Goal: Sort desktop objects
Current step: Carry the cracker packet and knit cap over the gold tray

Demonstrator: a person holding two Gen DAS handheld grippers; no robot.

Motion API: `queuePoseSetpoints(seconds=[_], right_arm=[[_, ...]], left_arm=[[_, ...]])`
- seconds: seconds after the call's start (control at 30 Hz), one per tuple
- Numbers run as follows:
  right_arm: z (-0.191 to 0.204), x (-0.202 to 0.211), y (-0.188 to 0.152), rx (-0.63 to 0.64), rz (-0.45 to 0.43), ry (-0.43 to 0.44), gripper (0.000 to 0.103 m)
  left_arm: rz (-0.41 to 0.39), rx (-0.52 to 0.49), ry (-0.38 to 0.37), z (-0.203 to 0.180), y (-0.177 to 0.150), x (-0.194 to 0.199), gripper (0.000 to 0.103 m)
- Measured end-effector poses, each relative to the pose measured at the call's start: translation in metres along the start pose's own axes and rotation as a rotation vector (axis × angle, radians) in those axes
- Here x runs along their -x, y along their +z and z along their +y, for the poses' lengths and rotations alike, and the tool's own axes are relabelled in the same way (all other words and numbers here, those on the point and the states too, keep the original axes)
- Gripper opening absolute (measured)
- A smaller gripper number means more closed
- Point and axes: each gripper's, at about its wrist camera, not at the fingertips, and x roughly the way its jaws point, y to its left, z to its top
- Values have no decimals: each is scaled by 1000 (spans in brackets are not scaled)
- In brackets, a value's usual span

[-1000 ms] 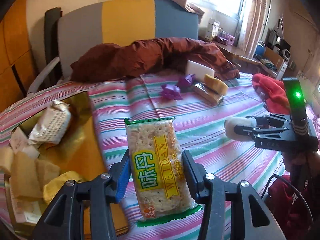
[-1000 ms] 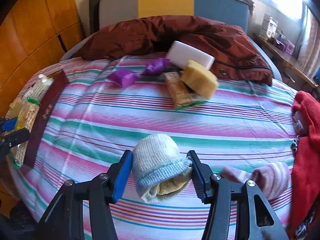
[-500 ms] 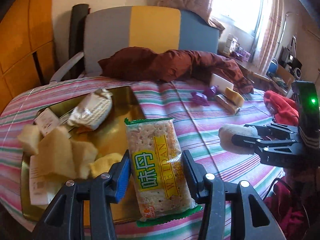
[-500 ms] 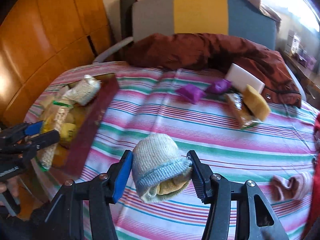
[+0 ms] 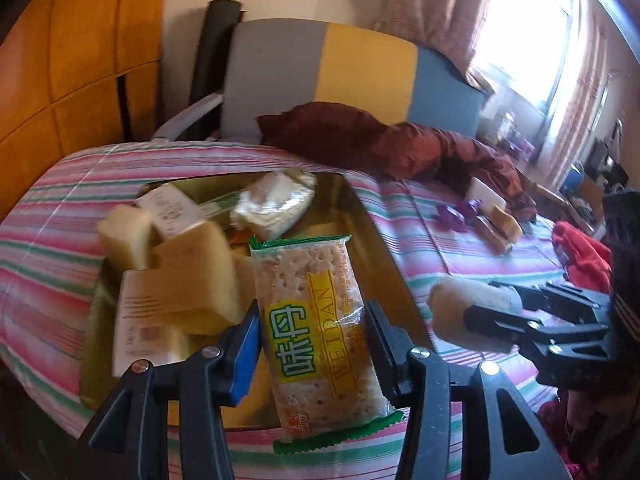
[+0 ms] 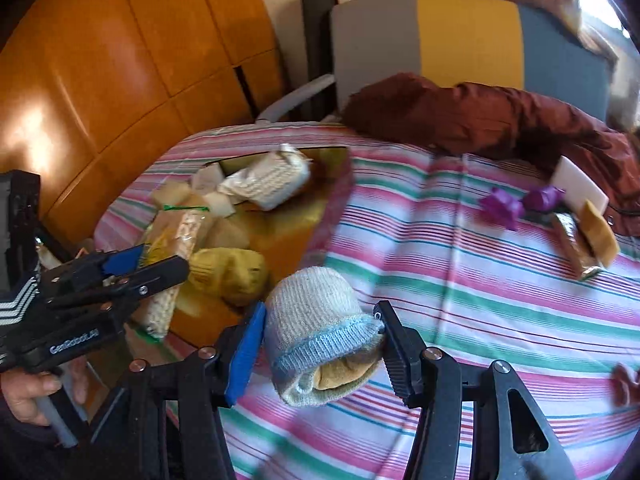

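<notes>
The cracker pack (image 5: 318, 332) stands upright between the jaws of the left gripper (image 5: 312, 344), pinched at both long edges and held above the near edge of the gold tray (image 5: 372, 236). The rolled sock (image 6: 320, 332), pale grey with a blue cuff and a yellow lining, is clamped by the right gripper (image 6: 320, 344) over the striped cloth (image 6: 460, 280) just beside the tray.

In the tray lie yellow sponges (image 5: 192, 276), a white wrapped pack (image 5: 276, 200) and a small box (image 5: 168, 204); a yellow lump (image 6: 228, 276) near its edge may be another sock, but blur hides the detail.

Farther off on the cloth sit two purple pieces (image 6: 502, 204), a white block (image 6: 580, 188), a sponge (image 6: 598, 232) on a second cracker pack (image 6: 574, 248), and a maroon jacket (image 6: 480, 120) before a chair (image 6: 460, 36). A hand (image 6: 28, 392) grips the left gripper's handle.
</notes>
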Motion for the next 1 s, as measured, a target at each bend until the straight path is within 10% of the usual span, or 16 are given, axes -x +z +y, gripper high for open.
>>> queuePoseSetpoints(seconds=[0.4, 1.0], right_arm=[[42, -2, -2, 21, -13, 66, 56], [50, -11, 15, 0, -40, 51, 56]], left_arm=[[-33, 125, 98, 72, -17, 30, 49], [-70, -52, 8, 34, 4, 4, 50]])
